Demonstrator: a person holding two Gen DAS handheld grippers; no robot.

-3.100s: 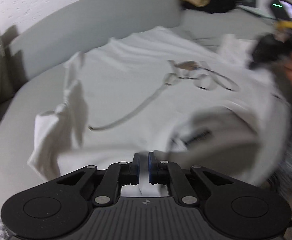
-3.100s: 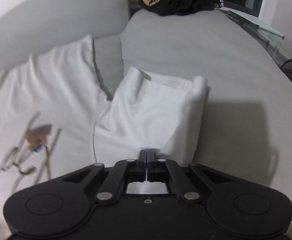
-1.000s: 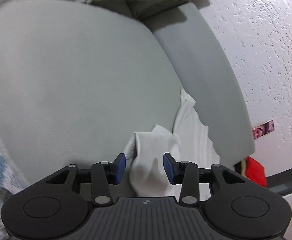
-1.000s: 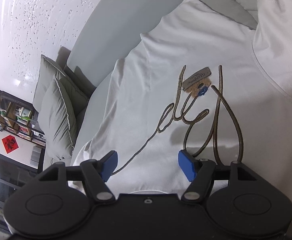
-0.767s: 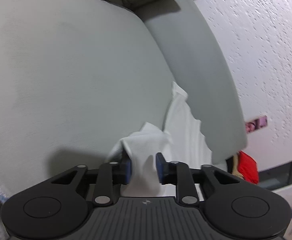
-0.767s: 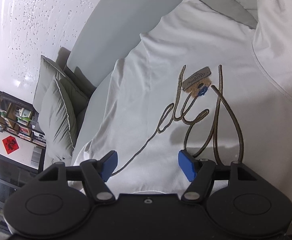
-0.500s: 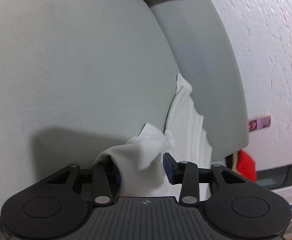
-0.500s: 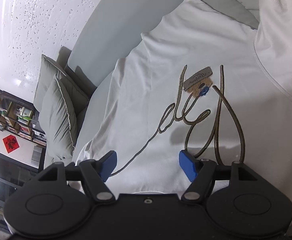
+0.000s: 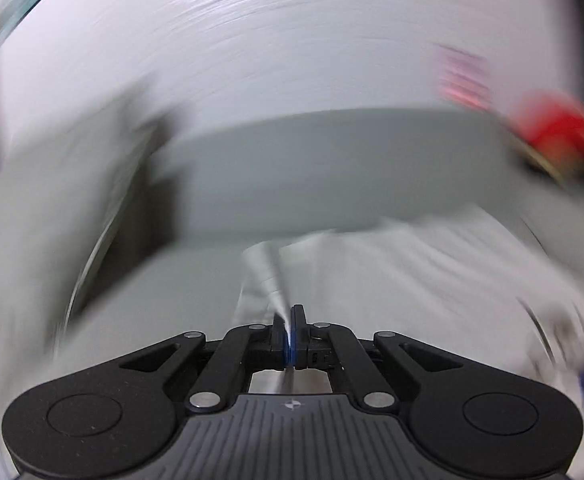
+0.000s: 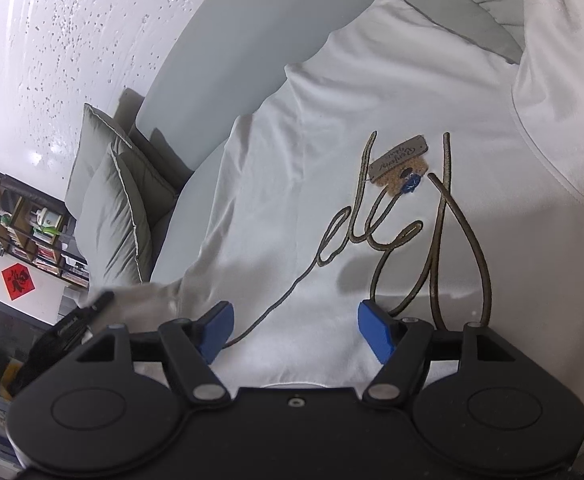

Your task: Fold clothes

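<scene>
A white T-shirt (image 10: 332,140) with a brown cord design and a small patch (image 10: 400,160) lies spread on a grey sofa (image 10: 227,40). My right gripper (image 10: 296,330) is open and empty, hovering just above the shirt's near part. My left gripper (image 9: 290,332) is shut on the shirt's sleeve (image 9: 267,276), a thin fold of white cloth pulled taut and lifted from the shirt (image 9: 432,272). The left wrist view is heavily blurred by motion. The left gripper also shows at the lower left of the right wrist view (image 10: 83,316), at the shirt's left sleeve.
Grey cushions (image 10: 115,200) stand at the sofa's left end. A shelf (image 10: 19,224) stands against the speckled wall. A pile of red and dark clothes (image 9: 556,140) lies at the sofa's far right. The sofa backrest (image 9: 332,168) runs behind the shirt.
My left gripper has closed on the sleeve and swung round fast, lifting it. My right gripper has stayed open and almost still.
</scene>
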